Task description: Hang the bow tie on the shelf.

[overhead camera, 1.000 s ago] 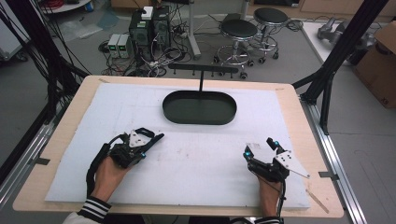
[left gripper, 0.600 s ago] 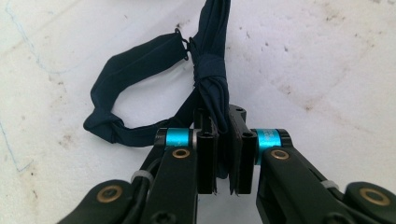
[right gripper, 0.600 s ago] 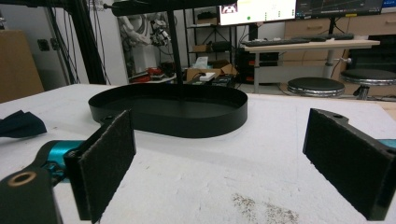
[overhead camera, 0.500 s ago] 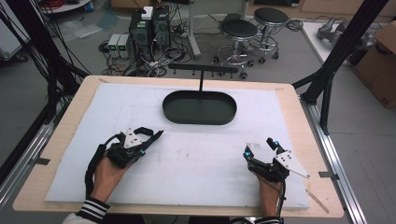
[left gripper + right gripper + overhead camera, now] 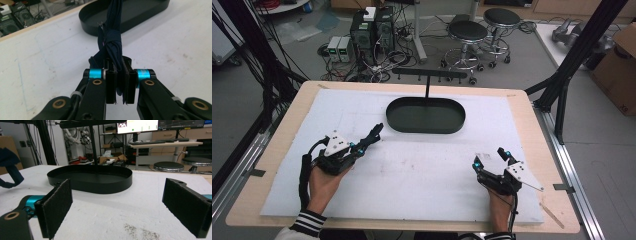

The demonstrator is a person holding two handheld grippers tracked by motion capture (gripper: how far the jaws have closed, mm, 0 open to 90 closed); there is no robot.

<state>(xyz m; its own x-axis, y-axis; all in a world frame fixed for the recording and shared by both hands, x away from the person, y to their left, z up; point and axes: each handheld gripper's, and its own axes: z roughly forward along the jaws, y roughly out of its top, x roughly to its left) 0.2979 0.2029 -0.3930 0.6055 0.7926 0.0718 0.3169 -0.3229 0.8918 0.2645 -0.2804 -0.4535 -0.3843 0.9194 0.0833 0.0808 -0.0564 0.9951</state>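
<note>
Gripping a dark navy cloth strip (image 5: pixel 113 42), my left tool (image 5: pixel 362 144) is clamped shut on it; the strip's long axis runs forward from the jaws toward the black oval tray (image 5: pixel 426 115), near ahead. My right tool (image 5: pixel 491 160) rests wide open, empty, on the table (image 5: pixel 422 190).

A matt white foam-like sheet (image 5: pixel 422 175) — rough, faintly scuffed — covers the pale wooden tabletop (image 5: pixel 532 115). The black oval tray (image 5: pixel 426 116) looks smooth, slightly satin. Dark navy cloth strip (image 5: pixel 113 42) is soft, creased; the fingers (image 5: pixel 56 206) carry coarse black felt-like pads.
</note>
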